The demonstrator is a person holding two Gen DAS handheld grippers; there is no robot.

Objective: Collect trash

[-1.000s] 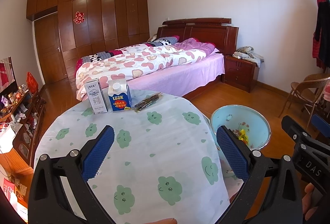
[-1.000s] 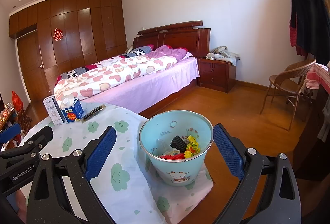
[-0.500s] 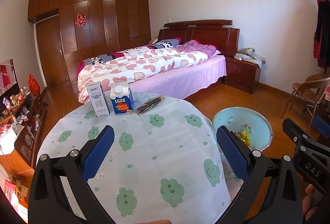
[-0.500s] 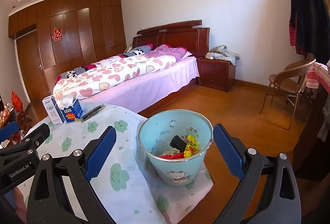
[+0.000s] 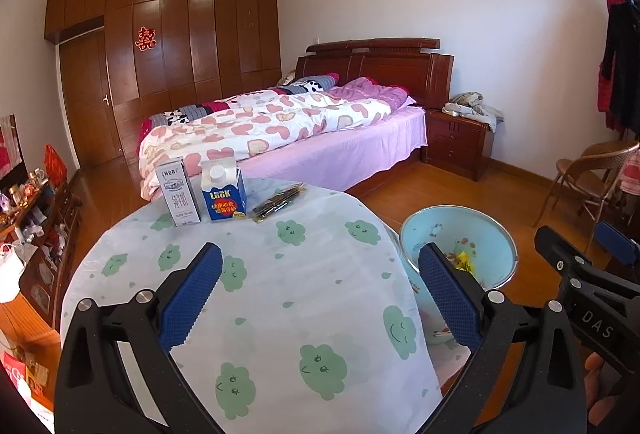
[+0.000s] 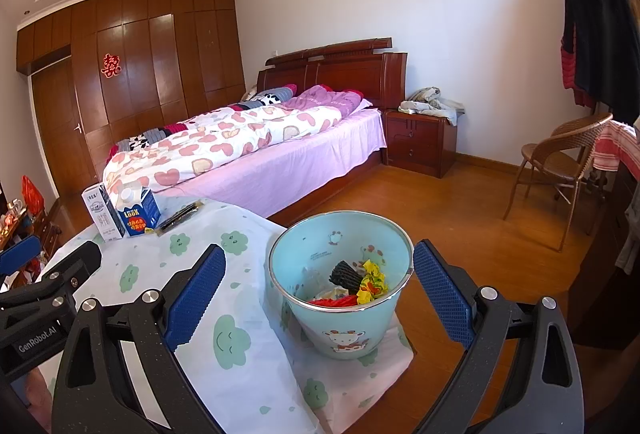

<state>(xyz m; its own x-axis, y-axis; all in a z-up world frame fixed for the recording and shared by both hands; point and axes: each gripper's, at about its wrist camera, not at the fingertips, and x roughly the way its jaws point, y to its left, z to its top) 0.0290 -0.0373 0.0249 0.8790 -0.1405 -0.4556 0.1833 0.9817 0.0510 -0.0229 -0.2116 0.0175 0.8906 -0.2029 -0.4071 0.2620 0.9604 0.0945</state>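
Both our grippers, left (image 5: 320, 294) and right (image 6: 318, 298), gape empty; next, reach cartons (image 5: 200, 194) beyond the bin (image 6: 340, 298).

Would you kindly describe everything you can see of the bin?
The bin is a light blue, round, open-topped pail with a metallic-looking rim and cartoon animals on its wall. It stands upright beside the table, on the cloth's trailing edge. Inside lie red, yellow, black and pale scraps. No claw touches it.
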